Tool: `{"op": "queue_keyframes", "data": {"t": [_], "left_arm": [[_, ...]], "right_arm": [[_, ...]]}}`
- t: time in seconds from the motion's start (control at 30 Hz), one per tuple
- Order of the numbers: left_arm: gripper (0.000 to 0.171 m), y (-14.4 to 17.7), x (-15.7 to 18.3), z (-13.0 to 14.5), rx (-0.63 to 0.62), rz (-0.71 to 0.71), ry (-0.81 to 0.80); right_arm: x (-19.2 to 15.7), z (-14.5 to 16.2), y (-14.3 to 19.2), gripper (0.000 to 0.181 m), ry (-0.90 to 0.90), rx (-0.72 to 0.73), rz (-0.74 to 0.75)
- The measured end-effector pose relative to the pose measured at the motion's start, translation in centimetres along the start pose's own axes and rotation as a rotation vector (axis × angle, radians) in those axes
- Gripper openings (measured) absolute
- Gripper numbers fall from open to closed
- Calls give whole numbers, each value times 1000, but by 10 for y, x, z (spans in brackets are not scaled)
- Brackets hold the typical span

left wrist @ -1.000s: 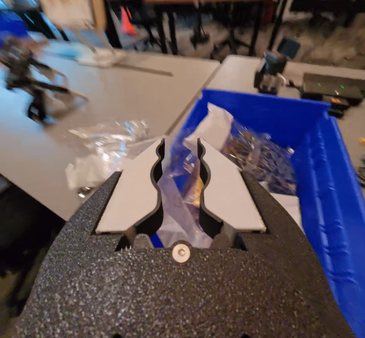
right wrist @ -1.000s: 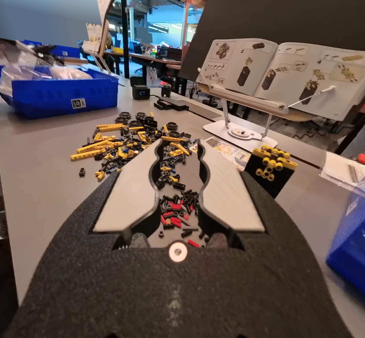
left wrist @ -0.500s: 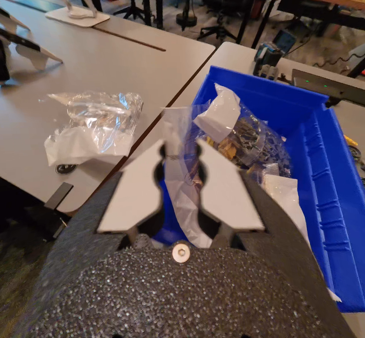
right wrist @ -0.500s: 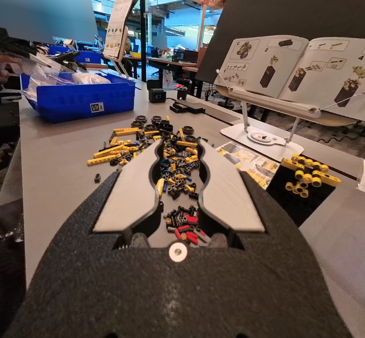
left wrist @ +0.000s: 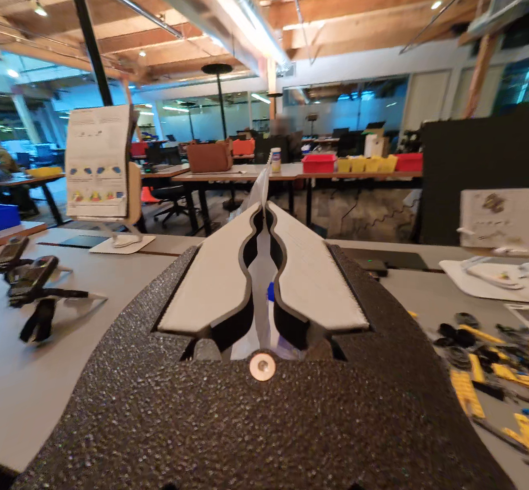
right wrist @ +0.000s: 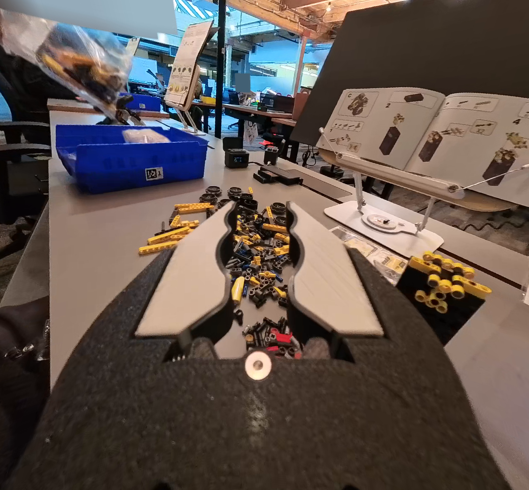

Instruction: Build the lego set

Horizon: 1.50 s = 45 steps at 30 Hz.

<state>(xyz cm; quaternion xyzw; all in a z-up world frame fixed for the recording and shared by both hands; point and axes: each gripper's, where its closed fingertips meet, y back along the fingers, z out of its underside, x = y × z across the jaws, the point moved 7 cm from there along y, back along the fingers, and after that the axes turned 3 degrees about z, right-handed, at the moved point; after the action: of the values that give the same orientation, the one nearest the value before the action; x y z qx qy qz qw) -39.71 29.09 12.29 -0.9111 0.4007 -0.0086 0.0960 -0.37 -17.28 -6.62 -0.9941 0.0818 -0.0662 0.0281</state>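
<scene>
My left gripper (left wrist: 264, 204) is shut on the edge of a clear plastic bag (left wrist: 262, 313), which runs up between the fingers and sticks out past the tips. In the right wrist view the bag (right wrist: 80, 64) hangs in the air at the upper left, above the blue bin (right wrist: 128, 161). It holds yellow and black pieces. My right gripper (right wrist: 261, 204) is open and empty, low over a loose pile of yellow and black building pieces (right wrist: 257, 253) on the grey table (right wrist: 94, 247).
An open instruction booklet (right wrist: 429, 133) on a white stand is at the right, with a black block topped by yellow pieces (right wrist: 440, 284) before it. Small black devices (right wrist: 236, 158) sit behind the pile. Other hand-held grippers (left wrist: 31, 284) lie on the left table by a second booklet stand (left wrist: 97, 161). The gap from one gripper's tips to the other's is roughly 60 centimeters.
My left gripper has shut on the bag and lifted it out of the blue bin, its view swinging up to level. My right gripper stays open over the pile.
</scene>
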Motion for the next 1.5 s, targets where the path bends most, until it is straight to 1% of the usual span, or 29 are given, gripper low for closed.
{"op": "queue_keyframes", "data": {"t": [0.1, 0.23, 0.3, 0.4, 0.53, 0.67, 0.8, 0.97, 1.03, 1.1, 1.23, 1.33, 1.4, 1.5], "left_arm": [[0, 15, 10, -19, 23, 79, 50], [0, 31, 39, -35, 59, 245, 93], [0, 38, 53, -39, 92, 377, 129], [0, 51, 64, -42, 157, 623, 214], [0, 51, 58, -37, 182, 670, 355], [0, 51, 59, -36, 216, 708, 436], [0, 51, 65, -35, 212, 729, 437], [0, 47, 69, -23, 169, 713, 412], [0, 45, 72, -17, 155, 716, 403], [0, 45, 84, -10, 125, 748, 384], [0, 53, 120, -1, 85, 877, 350], [0, 65, 150, -3, 73, 990, 340], [0, 72, 173, -4, 56, 1069, 336], [0, 81, 213, 3, 17, 1158, 397]], "right_arm": [[-1, 1, 2, 33, 18, -1, 1], [-3, 2, 2, 33, -5, -2, -31], [-4, 4, 1, 33, -5, -20, -46], [-5, 4, 5, 33, 16, -25, -47], [-2, 8, 13, 33, 25, -30, -26], [3, 10, 21, 33, -6, -18, -17], [8, 10, 27, 33, -21, -10, -1], [19, 19, 33, 33, -8, -61, 48], [21, 21, 34, 33, -39, -71, 40], [19, 21, 33, 34, -90, -67, 9], [7, 10, 24, 43, -198, -1, -89], [-16, -5, 7, 51, -303, 67, -224], [-37, -17, -13, 69, -382, 90, -338], [-75, -34, -47, 102, -446, 103, -464]]}}
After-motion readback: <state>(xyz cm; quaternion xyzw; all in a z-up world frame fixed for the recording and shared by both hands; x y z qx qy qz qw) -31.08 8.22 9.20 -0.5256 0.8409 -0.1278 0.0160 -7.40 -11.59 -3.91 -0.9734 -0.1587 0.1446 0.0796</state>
